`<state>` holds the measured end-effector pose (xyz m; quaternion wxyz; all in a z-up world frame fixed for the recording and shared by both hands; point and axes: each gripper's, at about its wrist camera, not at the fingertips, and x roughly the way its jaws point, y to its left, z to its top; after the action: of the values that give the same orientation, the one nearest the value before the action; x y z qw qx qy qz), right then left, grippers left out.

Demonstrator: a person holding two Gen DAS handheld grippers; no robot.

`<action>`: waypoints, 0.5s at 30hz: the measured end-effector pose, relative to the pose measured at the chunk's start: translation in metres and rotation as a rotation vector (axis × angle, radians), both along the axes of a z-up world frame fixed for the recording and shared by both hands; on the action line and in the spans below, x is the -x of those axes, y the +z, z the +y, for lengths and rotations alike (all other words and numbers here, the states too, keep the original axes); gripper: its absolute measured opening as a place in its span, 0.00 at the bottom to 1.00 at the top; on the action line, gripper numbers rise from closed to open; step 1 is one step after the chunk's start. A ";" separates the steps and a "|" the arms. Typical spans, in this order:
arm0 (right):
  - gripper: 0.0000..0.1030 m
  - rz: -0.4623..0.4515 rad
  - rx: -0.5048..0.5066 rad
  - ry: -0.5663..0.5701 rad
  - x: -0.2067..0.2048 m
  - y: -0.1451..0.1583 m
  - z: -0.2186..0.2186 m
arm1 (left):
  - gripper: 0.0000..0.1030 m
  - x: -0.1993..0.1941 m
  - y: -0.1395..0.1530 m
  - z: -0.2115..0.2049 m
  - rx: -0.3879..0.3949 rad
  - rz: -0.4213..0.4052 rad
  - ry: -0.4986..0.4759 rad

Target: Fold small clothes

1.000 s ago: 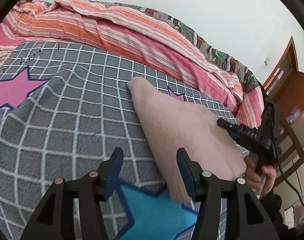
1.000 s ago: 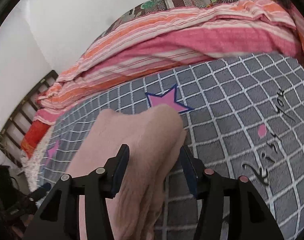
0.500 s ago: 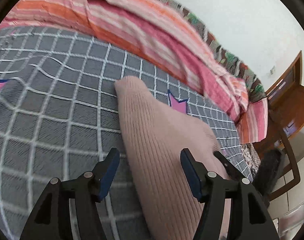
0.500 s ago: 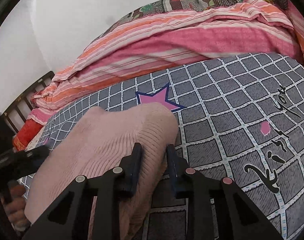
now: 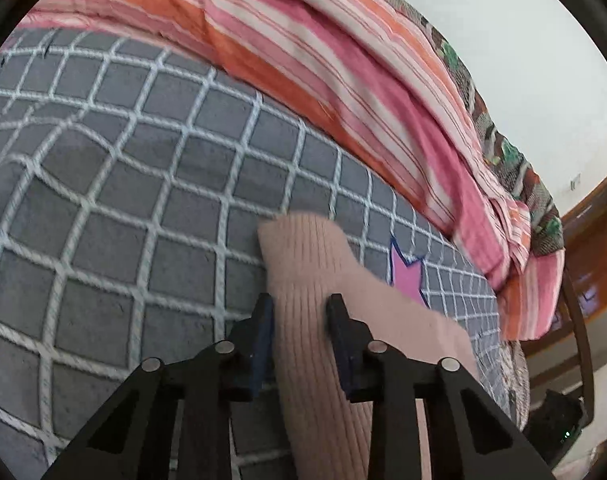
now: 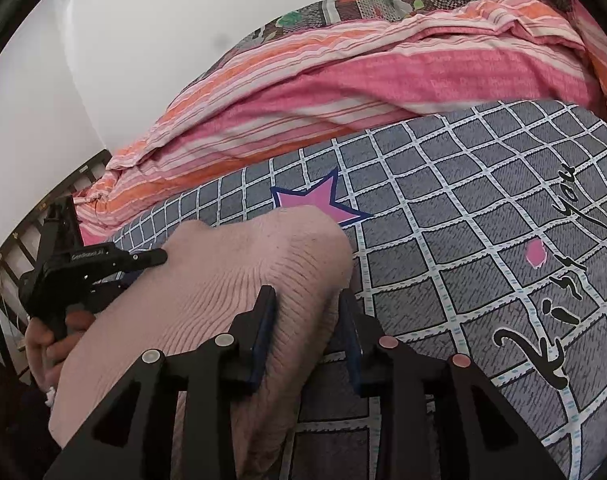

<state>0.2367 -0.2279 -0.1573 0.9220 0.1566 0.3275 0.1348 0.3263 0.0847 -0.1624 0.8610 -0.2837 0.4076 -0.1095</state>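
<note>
A pink ribbed knit garment (image 5: 303,264) lies folded on the grey checked bedsheet (image 5: 115,208). My left gripper (image 5: 299,320) straddles its narrow end. The jaws are closing, and the knit fills the gap between the pads. In the right wrist view the same garment (image 6: 231,264) bulges up. My right gripper (image 6: 305,314) holds a thick fold at its right edge, its jaws opening slightly. The left gripper (image 6: 151,262) shows there too, held by a hand (image 6: 47,340) at the garment's left side.
A pink and orange striped quilt (image 5: 343,64) is heaped along the far side of the bed, also seen as the quilt (image 6: 343,76). A pink star (image 6: 315,200) is printed just past the garment. Wooden furniture (image 5: 595,208) stands at the right, and a slatted bed end (image 6: 31,220) at the left.
My left gripper slid along the garment toward its narrow end, and its jaws narrowed onto the knit. My right gripper's jaws pinched in on the fold, then widened a little.
</note>
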 end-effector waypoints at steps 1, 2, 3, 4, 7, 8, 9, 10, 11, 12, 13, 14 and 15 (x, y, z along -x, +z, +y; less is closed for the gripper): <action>0.31 0.000 0.000 0.000 0.000 0.000 0.000 | 0.18 -0.001 0.002 -0.001 -0.024 -0.010 0.010; 0.32 0.000 -0.002 0.000 0.000 0.000 0.000 | 0.18 -0.001 0.005 -0.003 -0.062 -0.021 0.025; 0.33 0.001 -0.003 -0.002 0.000 0.000 0.000 | 0.18 -0.002 0.006 -0.005 -0.086 -0.024 0.029; 0.33 0.000 -0.004 -0.003 0.000 0.000 0.000 | 0.18 -0.002 0.007 -0.006 -0.098 -0.024 0.023; 0.35 0.007 -0.018 -0.008 -0.001 -0.001 -0.003 | 0.18 0.000 0.011 -0.014 -0.147 -0.027 0.007; 0.36 0.011 -0.029 -0.007 -0.002 -0.002 -0.004 | 0.18 0.003 0.013 -0.019 -0.172 -0.030 -0.005; 0.36 0.014 -0.035 -0.006 -0.003 -0.002 -0.005 | 0.18 0.006 0.014 -0.022 -0.191 -0.035 -0.016; 0.37 0.019 -0.042 -0.005 -0.005 -0.003 -0.006 | 0.18 0.009 0.016 -0.026 -0.213 -0.039 -0.028; 0.37 0.022 -0.047 -0.005 -0.005 -0.004 -0.006 | 0.18 0.015 0.018 -0.028 -0.236 -0.045 -0.041; 0.38 0.023 -0.049 -0.008 -0.005 -0.004 -0.007 | 0.18 0.020 0.020 -0.031 -0.247 -0.049 -0.053; 0.38 0.021 -0.048 -0.009 -0.005 -0.004 -0.007 | 0.20 0.025 0.022 -0.033 -0.249 -0.050 -0.066; 0.37 0.016 -0.045 -0.006 -0.004 -0.003 -0.006 | 0.20 0.030 0.023 -0.037 -0.250 -0.049 -0.077; 0.33 0.011 -0.042 -0.004 -0.003 -0.002 -0.006 | 0.22 0.036 0.023 -0.038 -0.250 -0.048 -0.084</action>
<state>0.2400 -0.2334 -0.1598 0.9170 0.1775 0.3291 0.1388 0.2902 0.0472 -0.1393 0.8939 -0.1540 0.4088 -0.1005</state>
